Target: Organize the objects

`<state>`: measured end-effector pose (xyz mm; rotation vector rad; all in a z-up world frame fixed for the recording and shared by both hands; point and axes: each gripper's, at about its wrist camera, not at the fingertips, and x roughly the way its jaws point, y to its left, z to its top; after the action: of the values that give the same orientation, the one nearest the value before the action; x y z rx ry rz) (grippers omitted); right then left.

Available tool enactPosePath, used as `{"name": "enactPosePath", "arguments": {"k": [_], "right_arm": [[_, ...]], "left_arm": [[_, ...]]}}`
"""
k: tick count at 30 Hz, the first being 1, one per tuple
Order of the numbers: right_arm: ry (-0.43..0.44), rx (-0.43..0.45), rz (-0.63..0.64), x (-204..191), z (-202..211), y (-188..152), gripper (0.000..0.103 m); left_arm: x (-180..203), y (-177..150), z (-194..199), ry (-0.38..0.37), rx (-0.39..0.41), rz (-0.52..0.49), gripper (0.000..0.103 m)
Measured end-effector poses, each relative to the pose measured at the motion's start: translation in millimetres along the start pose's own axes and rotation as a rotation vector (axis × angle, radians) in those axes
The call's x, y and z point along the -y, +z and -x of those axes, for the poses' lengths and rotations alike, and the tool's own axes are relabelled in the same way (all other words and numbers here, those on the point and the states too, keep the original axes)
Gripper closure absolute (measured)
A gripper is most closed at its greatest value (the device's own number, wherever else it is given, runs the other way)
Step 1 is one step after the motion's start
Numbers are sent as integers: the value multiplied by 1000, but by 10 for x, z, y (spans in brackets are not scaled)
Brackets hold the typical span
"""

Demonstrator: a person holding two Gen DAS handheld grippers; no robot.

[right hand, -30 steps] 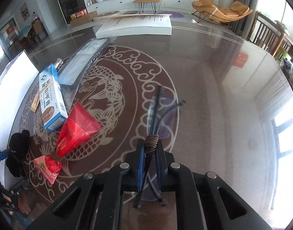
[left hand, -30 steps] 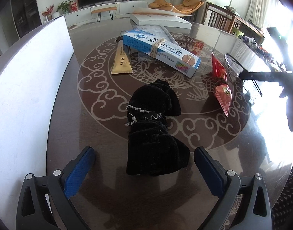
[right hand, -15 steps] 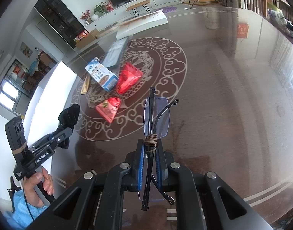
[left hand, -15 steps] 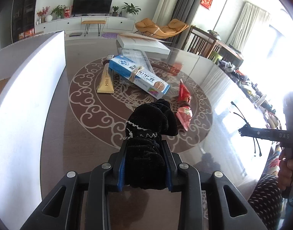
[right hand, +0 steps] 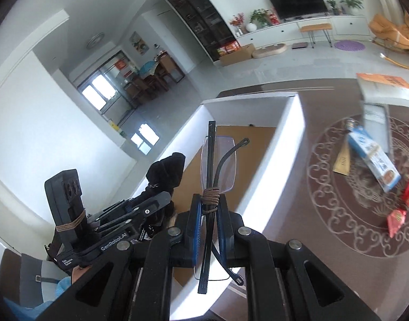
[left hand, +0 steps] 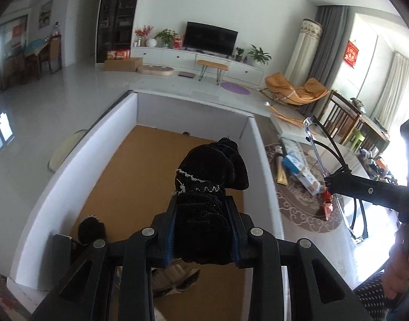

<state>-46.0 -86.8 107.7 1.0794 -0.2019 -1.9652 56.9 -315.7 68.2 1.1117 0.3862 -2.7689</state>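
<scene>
Left tongs (left hand: 203,230): closed on a black fabric bundle (left hand: 207,187) with a thin white lace-like trim; blue pads press both its sides. Its jaws have just been closing, the bundle between them. The bundle hangs over the open white box (left hand: 78,176), above its brown cardboard floor. The near end of the bundle is hidden between the jaws.

Right tongs (right hand: 208,214): fully closed on a pair of folded glasses (right hand: 218,165), gripped at a brown cord wound round the black temples; clear lenses stand up beyond the tips. The glasses hang above the right wall of the white box. The temple ends are cut off behind the tong body.

Left tong housing, seen from the right wrist view: white lettering reads "GenRobot.AI"; a smaller label below is too small to read.

Box contents, near left corner: a dark round toothed item (left hand: 92,230) and a woven brown item (left hand: 175,275), both partly hidden by the tongs, kind unclear.

Table (right hand: 325,262), right of the box, dark with a pale scroll medallion: a blue and white carton (right hand: 373,160), print blurred; a gold flat packet (right hand: 342,160) just left of it; red snack packets (right hand: 397,219), writing unreadable. Far right, a white book-like slab (right hand: 386,93), cut off at the edge.
</scene>
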Motion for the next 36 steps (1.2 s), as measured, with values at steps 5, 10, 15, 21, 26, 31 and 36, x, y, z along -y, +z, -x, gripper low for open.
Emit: {"name": "enactPosePath", "arguments": {"k": [5,10,15,21,26,31,36], "right_arm": [[-76,-110,104,-352,-769,-55,76],[-97,-56,63,-106,-644,-201,34],[-314,129,111,352,55,-440,8],[-784,129,29,1477,562,-1047,3],[-959,89,-124,2168,884,-1415,3],[-985,55,-143,2351,939,-1548,3],[-939,28,-207,2493,877,-1536,3]], "left_arm": [[-276,-159,-373,183,-172,9,45],[-90,-260,-347,215,-133,-10,34],[506,-226,-149,62,-31,-79,30],[1674,-367,13,-224,-10,-256,3],[2398,-695,-340,-284,-86,-361,2],[2611,-953,-972,-203,-167,-331,2],[2518,-997,-1361,-141,-164,-291,2]]}}
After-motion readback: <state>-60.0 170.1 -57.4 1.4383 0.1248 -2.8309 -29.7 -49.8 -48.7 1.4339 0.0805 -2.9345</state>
